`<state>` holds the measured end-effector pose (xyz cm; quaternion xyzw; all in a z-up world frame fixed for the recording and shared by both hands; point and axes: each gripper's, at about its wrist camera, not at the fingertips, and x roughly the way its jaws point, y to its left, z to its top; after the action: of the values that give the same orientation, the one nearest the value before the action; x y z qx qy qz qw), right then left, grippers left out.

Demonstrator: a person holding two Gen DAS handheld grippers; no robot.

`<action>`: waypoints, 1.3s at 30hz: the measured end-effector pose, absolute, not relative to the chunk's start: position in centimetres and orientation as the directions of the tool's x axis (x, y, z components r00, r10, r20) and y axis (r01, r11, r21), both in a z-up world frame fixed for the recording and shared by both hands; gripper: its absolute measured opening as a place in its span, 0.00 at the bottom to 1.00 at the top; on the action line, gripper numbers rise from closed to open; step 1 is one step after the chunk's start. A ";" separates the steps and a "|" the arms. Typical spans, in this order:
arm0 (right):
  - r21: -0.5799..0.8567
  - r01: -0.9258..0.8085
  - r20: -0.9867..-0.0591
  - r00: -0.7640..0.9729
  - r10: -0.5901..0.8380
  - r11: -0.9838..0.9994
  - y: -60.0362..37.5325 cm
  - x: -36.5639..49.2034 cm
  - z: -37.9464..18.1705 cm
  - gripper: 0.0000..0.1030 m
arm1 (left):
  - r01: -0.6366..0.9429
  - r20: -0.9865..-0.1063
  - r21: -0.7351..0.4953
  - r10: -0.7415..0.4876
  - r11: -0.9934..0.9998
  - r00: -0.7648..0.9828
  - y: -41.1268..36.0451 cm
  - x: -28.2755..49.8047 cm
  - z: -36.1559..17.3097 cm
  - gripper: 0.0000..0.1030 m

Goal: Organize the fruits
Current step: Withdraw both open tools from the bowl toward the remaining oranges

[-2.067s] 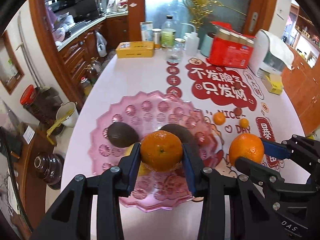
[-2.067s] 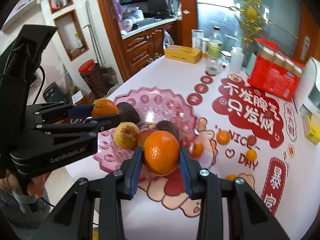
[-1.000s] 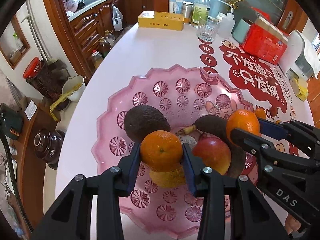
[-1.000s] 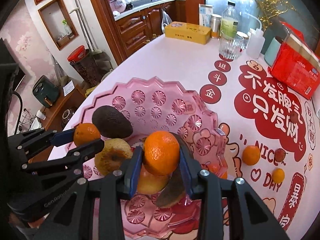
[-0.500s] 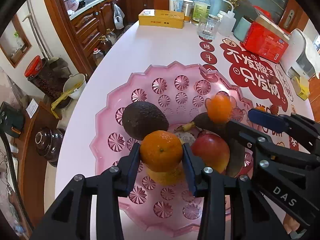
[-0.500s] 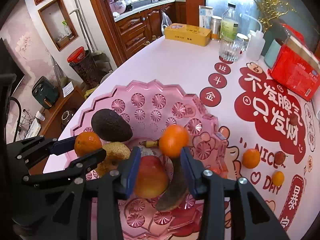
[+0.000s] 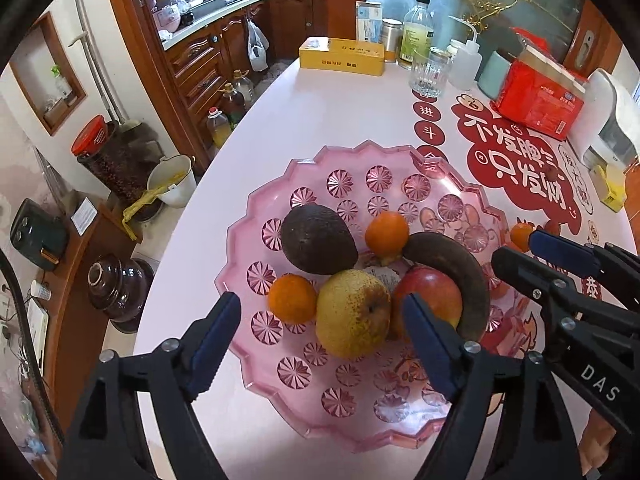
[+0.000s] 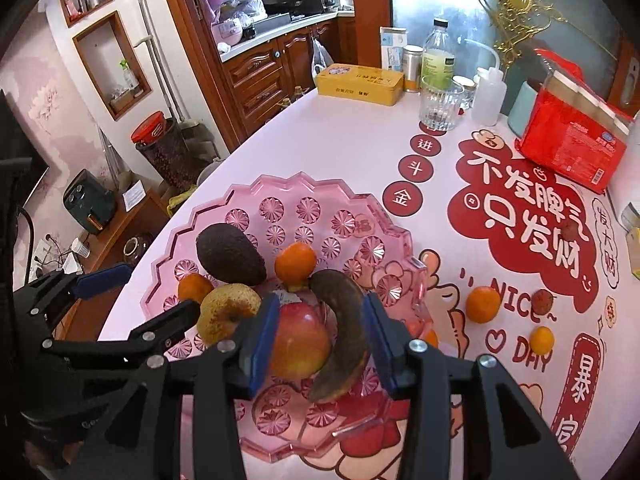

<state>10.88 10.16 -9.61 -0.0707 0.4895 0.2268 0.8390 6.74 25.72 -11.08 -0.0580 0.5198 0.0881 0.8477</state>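
Release step: left claw (image 7: 320, 330) is opening, empty, over the bowl (image 7: 256, 364); right claw (image 8: 322, 340) part-open, empty. Next, 1 table orange (image 8: 483, 304) is to be fetched.

Left gripper (image 7: 320, 332) tilts downward, fingers opening, nothing between them; right gripper (image 8: 320, 344) parted, empty.

Two oranges (image 7: 292, 299), pear (image 7: 353, 313), apple (image 7: 430, 296), avocado (image 7: 316, 239) fill pink tray (image 7: 320, 400)

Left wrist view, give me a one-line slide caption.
Left gripper opening above a pink fruit tray holding two oranges, a pear, apple and avocado.
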 end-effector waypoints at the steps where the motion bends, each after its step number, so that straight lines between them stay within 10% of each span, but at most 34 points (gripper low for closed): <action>1: 0.105 -0.448 -0.851 0.422 0.313 0.888 10.0 10.6 -9.4 0.42 | -0.211 -0.891 -0.008 0.089 0.977 0.446 25.6 6.7 -10.9 0.82; 39: 0.056 -0.294 -0.726 0.644 0.241 0.954 -3.7 3.6 -1.5 0.43 | -0.033 -0.778 -0.003 0.018 0.999 0.628 15.2 3.5 -1.9 0.94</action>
<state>3.58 -3.67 -1.51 -0.0336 0.3949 0.1477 0.9061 3.48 15.16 -1.93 -0.0086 0.4312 0.0140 0.9021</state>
